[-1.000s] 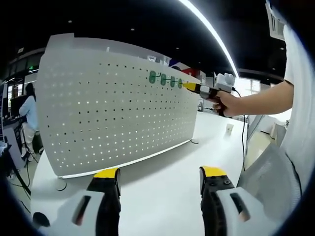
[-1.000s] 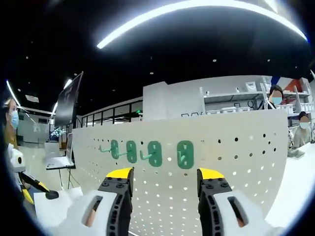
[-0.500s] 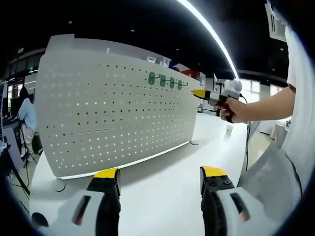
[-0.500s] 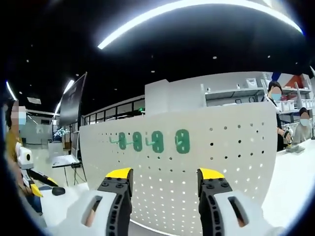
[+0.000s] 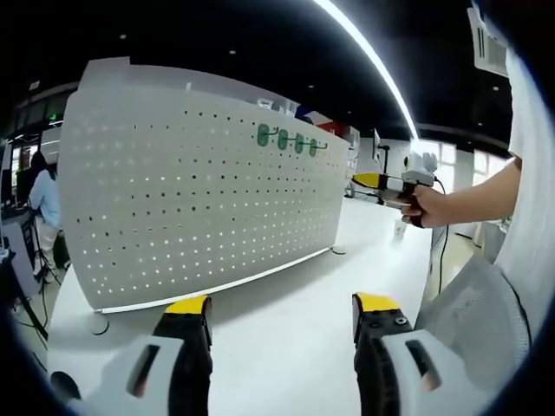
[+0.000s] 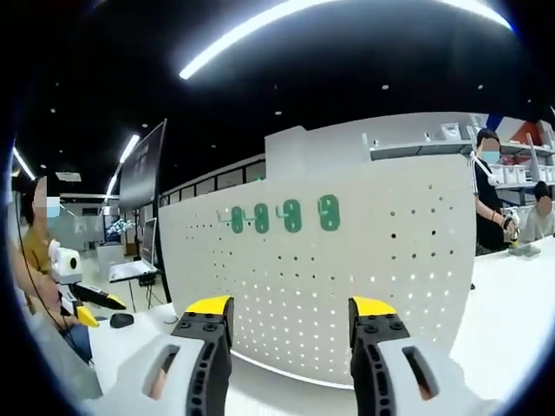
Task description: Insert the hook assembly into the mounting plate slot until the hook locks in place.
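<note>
Left gripper view has its own tongs rising from the bottom edge, yellow-tipped jaws spread wide with nothing between them, over a bare white counter. Across the middle of the frame stands a white pegboard, upright on the counter, and near its upper right part sits a row of four green hooks, side by side and set into the holes. At the right of the frame a hand holds the other tongs, whose yellow tip points toward the board's end but stays apart from it; from this angle I cannot tell how far those jaws are parted. At the far left edge a person in a light top is by a desk. Right gripper view faces the same pegboard more squarely, with the four green hooks in a line across the upper middle. Its own tongs come up from the bottom, jaws wide apart and empty, well short of the board. At the lower left the left tongs show small. Shelves and two people fill the right background.
</note>
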A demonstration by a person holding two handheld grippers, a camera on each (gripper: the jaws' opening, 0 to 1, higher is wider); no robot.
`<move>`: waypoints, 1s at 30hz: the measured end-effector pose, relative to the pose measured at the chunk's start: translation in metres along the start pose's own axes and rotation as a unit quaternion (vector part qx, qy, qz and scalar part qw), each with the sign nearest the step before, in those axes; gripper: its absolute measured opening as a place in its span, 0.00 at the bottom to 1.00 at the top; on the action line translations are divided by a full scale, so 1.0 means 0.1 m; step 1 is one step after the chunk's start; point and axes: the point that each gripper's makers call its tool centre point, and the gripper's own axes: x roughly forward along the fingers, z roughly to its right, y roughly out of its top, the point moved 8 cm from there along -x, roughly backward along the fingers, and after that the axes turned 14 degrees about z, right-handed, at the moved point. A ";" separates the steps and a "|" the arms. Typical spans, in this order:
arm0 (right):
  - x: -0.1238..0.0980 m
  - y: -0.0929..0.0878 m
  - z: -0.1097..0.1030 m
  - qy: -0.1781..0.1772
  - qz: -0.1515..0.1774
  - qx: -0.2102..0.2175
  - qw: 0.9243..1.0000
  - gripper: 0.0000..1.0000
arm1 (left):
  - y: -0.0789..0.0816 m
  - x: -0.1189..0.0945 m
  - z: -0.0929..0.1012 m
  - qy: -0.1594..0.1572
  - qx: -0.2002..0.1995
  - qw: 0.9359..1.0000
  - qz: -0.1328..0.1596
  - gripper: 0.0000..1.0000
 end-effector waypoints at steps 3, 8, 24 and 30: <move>-0.08 -0.01 -0.01 -0.001 -0.001 0.006 1.000 0.52 | 0.00 0.00 0.01 -0.001 -0.002 1.000 0.001 0.68; -0.18 -0.04 -0.04 0.002 -0.008 0.006 1.000 0.52 | 0.02 0.02 0.01 -0.003 0.004 1.000 0.006 0.68; -0.57 -0.25 -0.15 -0.005 -0.034 0.019 0.999 0.54 | 0.00 0.03 -0.02 0.008 0.008 1.000 0.011 0.69; -0.72 -0.30 -0.20 -0.007 -0.040 0.025 0.999 0.56 | -0.01 0.01 -0.02 0.010 0.007 1.000 0.010 0.70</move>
